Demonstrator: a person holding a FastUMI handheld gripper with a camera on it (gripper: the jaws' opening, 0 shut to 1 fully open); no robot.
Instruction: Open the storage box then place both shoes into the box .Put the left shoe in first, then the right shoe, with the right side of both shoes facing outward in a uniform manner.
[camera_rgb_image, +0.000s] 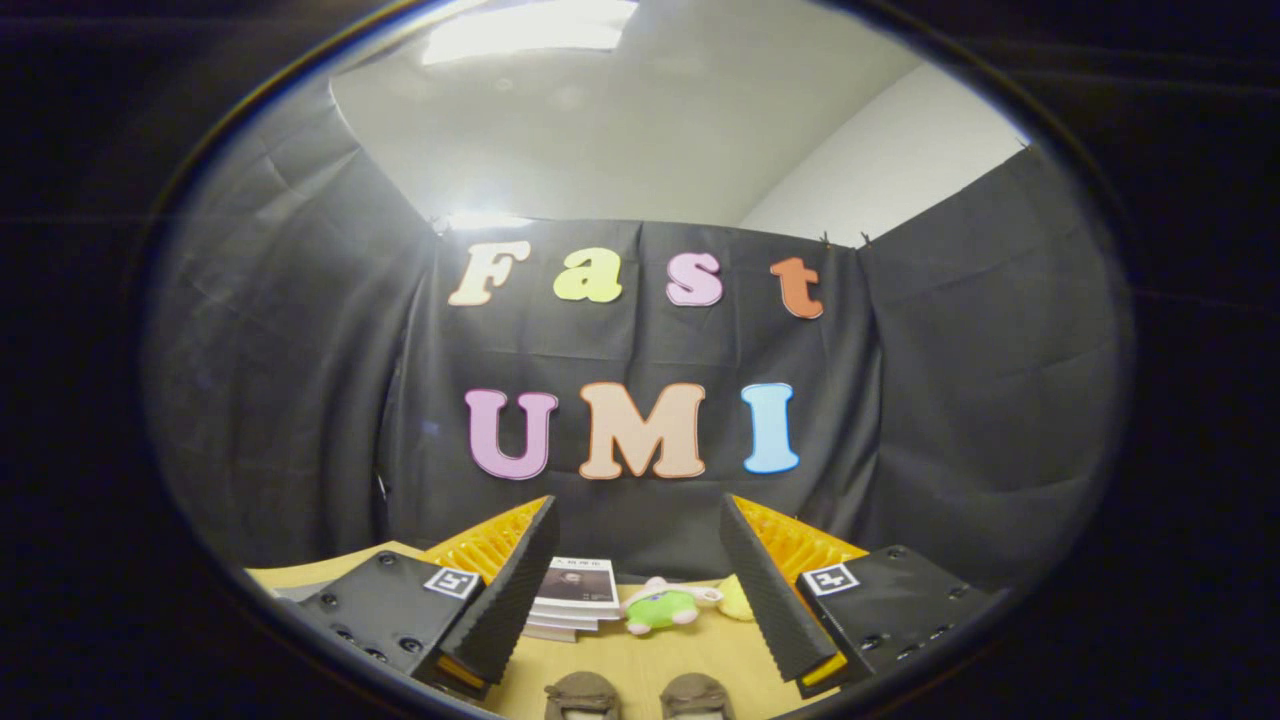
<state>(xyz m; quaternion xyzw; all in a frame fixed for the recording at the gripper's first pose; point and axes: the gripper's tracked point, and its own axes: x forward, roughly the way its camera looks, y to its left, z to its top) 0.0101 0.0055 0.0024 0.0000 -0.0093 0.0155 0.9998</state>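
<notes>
Shoes lie on the wooden table, low between the two fingers of the gripper and nearer the camera than their tips, side by side and just apart. The fingers stand wide apart with nothing between them, raised above the tabletop and touching neither shoe. Just the upper ends of the pair can be seen: two rounded grey-brown shapes of a soft, matte look, each with a paler strip across it; whether these are toes or heels cannot be told, nor which shoe is left or right.

Beyond the shoes, farther along the table and still between the fingers, sits a small stack of books with a dark cover on top, close to the left finger. Beside it lies a green and white plush toy, and just to its right a pale yellow soft thing partly hidden by the right finger. Black cloth walls close the booth behind the table.
</notes>
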